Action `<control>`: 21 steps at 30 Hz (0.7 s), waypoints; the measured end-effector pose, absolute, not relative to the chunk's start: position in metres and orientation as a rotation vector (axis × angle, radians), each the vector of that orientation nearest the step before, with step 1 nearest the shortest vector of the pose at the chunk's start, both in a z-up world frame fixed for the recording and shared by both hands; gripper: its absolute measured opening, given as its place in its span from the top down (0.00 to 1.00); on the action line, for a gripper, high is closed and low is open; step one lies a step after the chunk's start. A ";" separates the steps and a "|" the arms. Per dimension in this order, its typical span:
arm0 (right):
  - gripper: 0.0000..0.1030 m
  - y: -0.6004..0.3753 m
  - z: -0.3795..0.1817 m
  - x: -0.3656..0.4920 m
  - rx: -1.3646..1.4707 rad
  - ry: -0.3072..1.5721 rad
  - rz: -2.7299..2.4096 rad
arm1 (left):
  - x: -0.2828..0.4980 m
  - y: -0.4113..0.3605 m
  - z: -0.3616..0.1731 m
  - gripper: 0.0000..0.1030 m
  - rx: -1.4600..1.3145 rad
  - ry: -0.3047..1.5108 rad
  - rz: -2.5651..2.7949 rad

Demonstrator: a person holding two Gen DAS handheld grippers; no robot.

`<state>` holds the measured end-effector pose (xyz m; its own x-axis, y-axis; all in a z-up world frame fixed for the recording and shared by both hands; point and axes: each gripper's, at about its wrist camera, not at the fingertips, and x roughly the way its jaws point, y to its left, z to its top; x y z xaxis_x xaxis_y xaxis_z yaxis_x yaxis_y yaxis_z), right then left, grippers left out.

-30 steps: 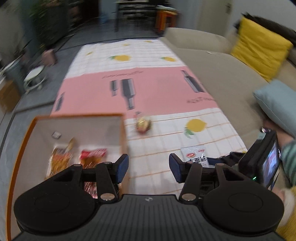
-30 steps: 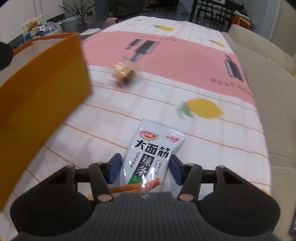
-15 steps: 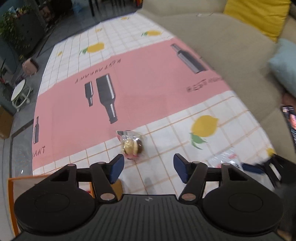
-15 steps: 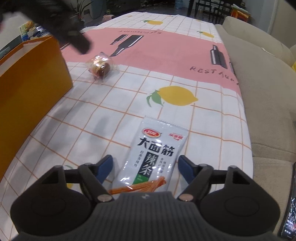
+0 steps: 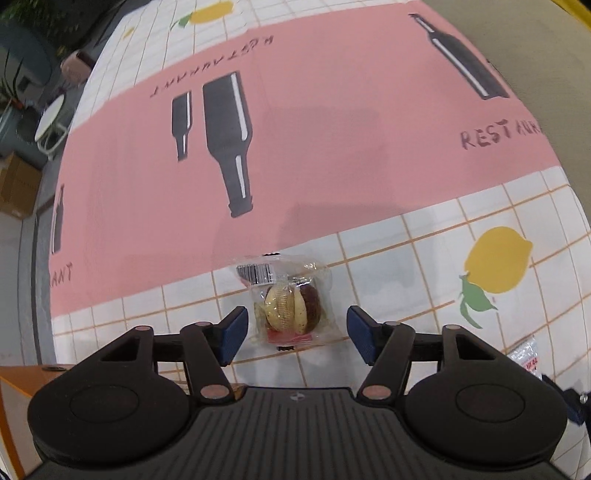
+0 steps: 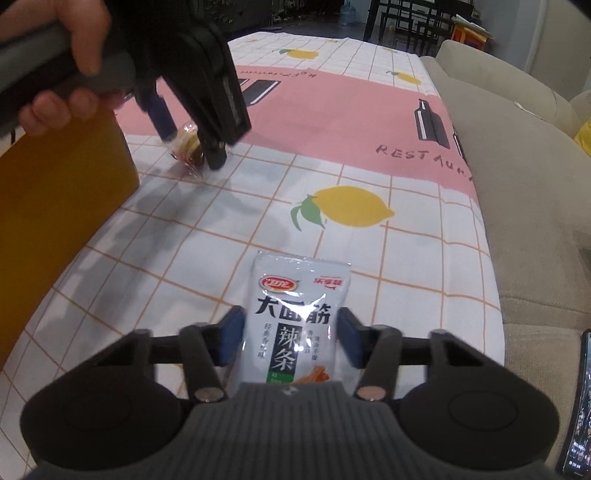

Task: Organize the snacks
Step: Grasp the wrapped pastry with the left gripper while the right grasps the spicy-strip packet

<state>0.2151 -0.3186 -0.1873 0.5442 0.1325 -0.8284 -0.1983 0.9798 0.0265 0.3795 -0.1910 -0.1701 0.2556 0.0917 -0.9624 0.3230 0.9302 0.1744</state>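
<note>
Crinkly clear wrapper (image 5: 291,301), glossy flat sachet (image 6: 295,325)

a beige sofa (image 6: 517,155) is running along the cloth-covered table (image 6: 332,122), while dark dining chairs (image 6: 410,22) are standing farther back on the grey floor (image 5: 26,258).

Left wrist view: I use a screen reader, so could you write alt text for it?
The left gripper points down at a clear-wrapped round snack lying between its open jaws on a tablecloth printed with pink bands, bottles and lemons. An orange box corner shows lower left.
</note>
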 end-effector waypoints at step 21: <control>0.56 -0.310 -0.163 0.199 -0.048 0.937 0.228 | 0.314 -0.179 -0.090 0.59 0.170 1.090 -0.300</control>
<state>0.1992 -0.3095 -0.1632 0.5697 0.1738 -0.8033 -0.2150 0.9749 0.0584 0.3138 -0.1788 -0.0898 0.4273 -0.1560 -0.8905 0.3217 0.9468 -0.0115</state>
